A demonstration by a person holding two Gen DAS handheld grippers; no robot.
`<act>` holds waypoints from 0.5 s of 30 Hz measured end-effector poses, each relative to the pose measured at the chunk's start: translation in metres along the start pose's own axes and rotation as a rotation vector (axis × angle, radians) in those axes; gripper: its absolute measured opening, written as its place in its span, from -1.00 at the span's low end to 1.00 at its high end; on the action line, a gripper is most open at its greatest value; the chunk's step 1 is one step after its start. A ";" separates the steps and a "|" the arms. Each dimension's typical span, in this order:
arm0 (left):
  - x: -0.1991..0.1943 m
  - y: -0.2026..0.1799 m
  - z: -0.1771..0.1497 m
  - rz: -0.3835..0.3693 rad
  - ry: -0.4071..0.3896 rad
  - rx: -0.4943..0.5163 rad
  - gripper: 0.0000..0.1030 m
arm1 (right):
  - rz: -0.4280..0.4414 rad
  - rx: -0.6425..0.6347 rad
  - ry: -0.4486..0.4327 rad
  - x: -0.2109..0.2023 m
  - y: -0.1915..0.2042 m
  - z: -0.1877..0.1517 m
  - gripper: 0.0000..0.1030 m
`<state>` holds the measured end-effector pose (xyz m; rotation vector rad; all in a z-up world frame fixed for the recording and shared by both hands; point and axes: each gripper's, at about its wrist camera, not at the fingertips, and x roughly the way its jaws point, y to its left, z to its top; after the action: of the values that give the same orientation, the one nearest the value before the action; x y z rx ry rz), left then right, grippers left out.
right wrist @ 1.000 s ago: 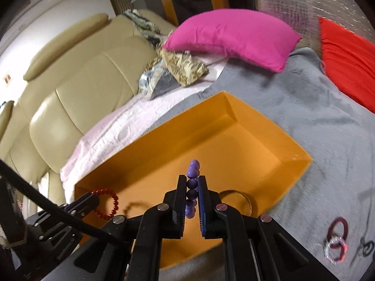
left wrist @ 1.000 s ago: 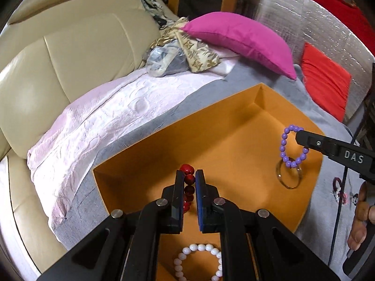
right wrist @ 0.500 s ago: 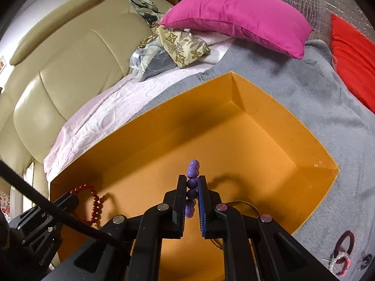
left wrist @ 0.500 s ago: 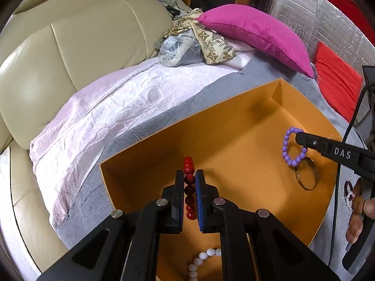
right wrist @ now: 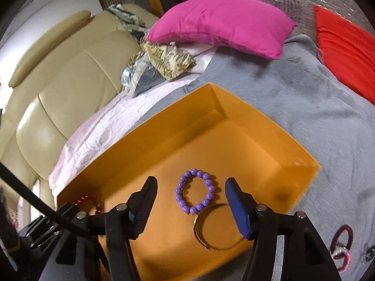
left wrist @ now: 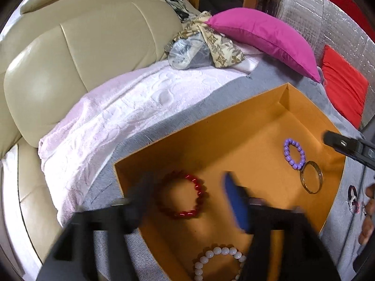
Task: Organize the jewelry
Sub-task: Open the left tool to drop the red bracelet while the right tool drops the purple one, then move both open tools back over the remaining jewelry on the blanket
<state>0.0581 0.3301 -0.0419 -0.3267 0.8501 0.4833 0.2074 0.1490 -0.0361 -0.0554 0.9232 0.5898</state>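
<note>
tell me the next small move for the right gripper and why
Probably lift the right gripper, jaws opening, and swing toward the dark red ring on the grey blanket: the purple bracelet lies loose in the orange box.

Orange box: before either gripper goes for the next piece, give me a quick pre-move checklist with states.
1. Red bracelet lies on the orange box floor: ok.
2. Purple bracelet lies free: ok.
3. Left gripper jaws opening, gripping nothing: ok.
4. Right gripper jaws opening, gripping nothing: ok.
5. Purple bracelet apart from gold bangle: not ok.
6. Pieces on the grey blanket boxed: not ok.
</note>
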 end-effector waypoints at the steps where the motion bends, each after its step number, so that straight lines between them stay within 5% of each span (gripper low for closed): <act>1: -0.003 -0.001 0.000 0.003 -0.010 0.006 0.34 | -0.001 0.004 -0.009 -0.007 -0.005 -0.002 0.25; 10: -0.028 -0.011 -0.012 -0.007 -0.039 0.017 0.34 | -0.008 0.080 -0.116 -0.092 -0.071 -0.060 0.36; 15: -0.045 -0.044 -0.024 -0.040 -0.058 0.064 0.34 | -0.085 0.156 -0.158 -0.139 -0.117 -0.113 0.38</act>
<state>0.0410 0.2698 -0.0182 -0.2695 0.7997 0.4260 0.1197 -0.0453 -0.0230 0.0907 0.8064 0.4353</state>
